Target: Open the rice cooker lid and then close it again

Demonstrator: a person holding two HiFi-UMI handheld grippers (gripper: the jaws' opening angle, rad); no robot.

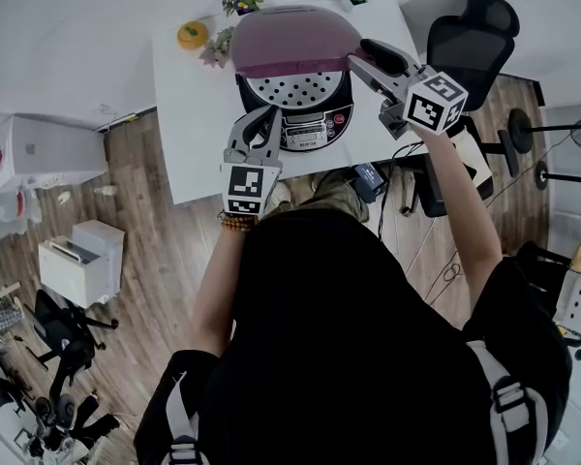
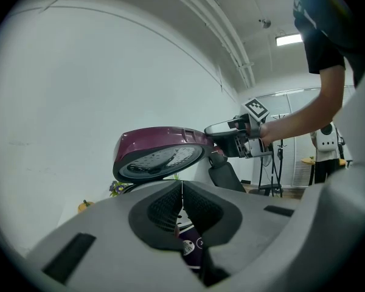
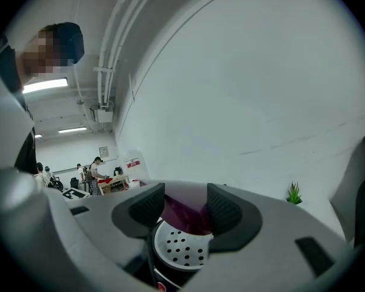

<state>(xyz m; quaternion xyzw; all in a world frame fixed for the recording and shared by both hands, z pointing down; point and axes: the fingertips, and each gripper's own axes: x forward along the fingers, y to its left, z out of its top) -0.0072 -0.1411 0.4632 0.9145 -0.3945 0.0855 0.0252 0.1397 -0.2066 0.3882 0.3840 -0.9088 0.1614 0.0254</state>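
Fingers [image 2: 163, 210] of left gripper [image 2: 182, 194]: pressed flat together, nothing held. Hovering just in front of rice cooker [image 1: 305, 114], near its control panel.

Cooker: mid-way along white table [image 1: 189, 124], dark body.

Lid [image 1: 290, 39]: purple, roughly half raised, hinged at rear, perforated inner plate on the underside.

Right gripper [image 3: 185, 210]: 2 pads [image 3: 226, 207] apart, lid's front rim filling the gap. Looks clamped on it, though actual pad contact hard to confirm from this angle.

Neither fully up nor latched, so judged mid open/close. Which of the 2: not tellable.

Handling, as a guess:
- Rigid glossy plastic shell, light, probably sprung at the hinge.
- Expect upward pull and slip on the smooth dome.
- Best taken at front rim near the latch, not on the dome.
- Follow the hinge arc, then press down firmly until latched.
- Risk of body sliding on table; left gripper free for bracing.
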